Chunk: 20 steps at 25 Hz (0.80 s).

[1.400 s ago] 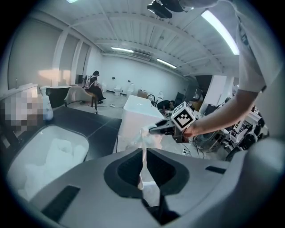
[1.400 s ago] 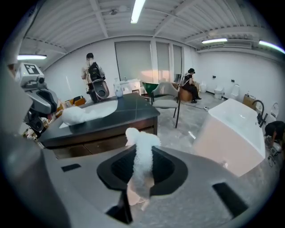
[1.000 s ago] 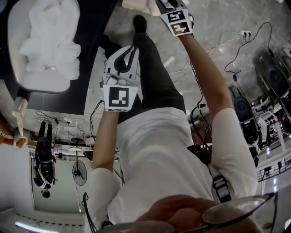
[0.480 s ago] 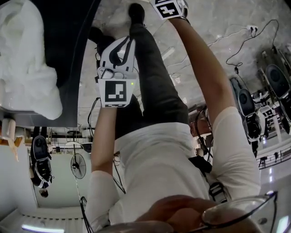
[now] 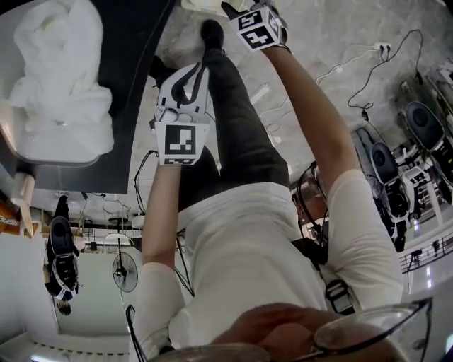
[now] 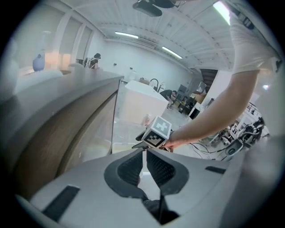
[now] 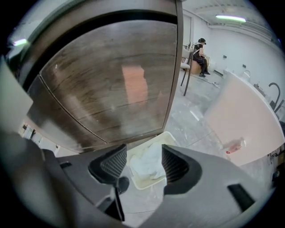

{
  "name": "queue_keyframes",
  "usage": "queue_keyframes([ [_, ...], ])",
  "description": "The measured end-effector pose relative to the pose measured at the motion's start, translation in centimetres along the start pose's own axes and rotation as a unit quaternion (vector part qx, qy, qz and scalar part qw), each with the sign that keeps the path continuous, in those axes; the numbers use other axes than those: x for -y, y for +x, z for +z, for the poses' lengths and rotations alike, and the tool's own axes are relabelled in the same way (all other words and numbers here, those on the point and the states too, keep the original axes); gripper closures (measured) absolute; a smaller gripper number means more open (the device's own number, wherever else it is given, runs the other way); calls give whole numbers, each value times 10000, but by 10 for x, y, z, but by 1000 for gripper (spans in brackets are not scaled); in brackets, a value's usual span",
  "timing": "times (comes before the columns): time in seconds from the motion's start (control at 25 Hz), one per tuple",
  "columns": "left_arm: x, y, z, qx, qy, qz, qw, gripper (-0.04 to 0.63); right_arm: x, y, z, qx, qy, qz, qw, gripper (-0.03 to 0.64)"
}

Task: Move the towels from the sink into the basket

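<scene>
A heap of white towels point(image 5: 60, 71) fills the white sink point(image 5: 56, 152) at the head view's upper left. My left gripper point(image 5: 198, 69) hangs beside the dark counter, away from the sink. In its own view the left gripper point(image 6: 144, 150) is shut, with nothing between the pads. My right gripper point(image 5: 233, 10) reaches to the top edge over the cream basket point(image 5: 202, 6). In its own view the right gripper point(image 7: 144, 149) is open above the basket point(image 7: 139, 185). Its jaws have just been closing a little and hold nothing. One white towel point(image 7: 147, 167) lies in the basket below them.
A wooden cabinet door point(image 7: 111, 80) rises just behind the basket. The black counter point(image 5: 134, 85) holds the sink. Cables point(image 5: 368, 63) trail over the marble floor, and equipment point(image 5: 425, 120) stands at the right. The person's legs and a shoe point(image 5: 212, 32) are between the grippers.
The head view has swung, so more of the sink and towels shows again. The right gripper's marker cube has shifted slightly down and left at the top edge. The left gripper has barely moved in view.
</scene>
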<state>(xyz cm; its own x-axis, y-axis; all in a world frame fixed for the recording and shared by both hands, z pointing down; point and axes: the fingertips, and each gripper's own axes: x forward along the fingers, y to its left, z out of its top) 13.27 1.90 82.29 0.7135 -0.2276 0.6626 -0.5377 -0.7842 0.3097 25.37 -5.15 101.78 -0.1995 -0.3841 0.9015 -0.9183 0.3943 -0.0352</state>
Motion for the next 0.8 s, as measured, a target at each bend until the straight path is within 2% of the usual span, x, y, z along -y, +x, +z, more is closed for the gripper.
queue_keyframes([
  [0.16,13,-28,34,155,171,0,9997,565,-11,-54,25,190,-27,-20,9998,430],
  [0.48,51,-111,116,484,392,-2,9981,565,-32,-199,89,626,-185,-126,9978,563],
  [0.64,56,-159,141,692,178,4,9974,565,-62,-265,120,844,-381,-149,9956,620],
  [0.8,30,-205,168,968,73,363,9946,565,-88,-318,166,1274,-529,-41,9904,620],
])
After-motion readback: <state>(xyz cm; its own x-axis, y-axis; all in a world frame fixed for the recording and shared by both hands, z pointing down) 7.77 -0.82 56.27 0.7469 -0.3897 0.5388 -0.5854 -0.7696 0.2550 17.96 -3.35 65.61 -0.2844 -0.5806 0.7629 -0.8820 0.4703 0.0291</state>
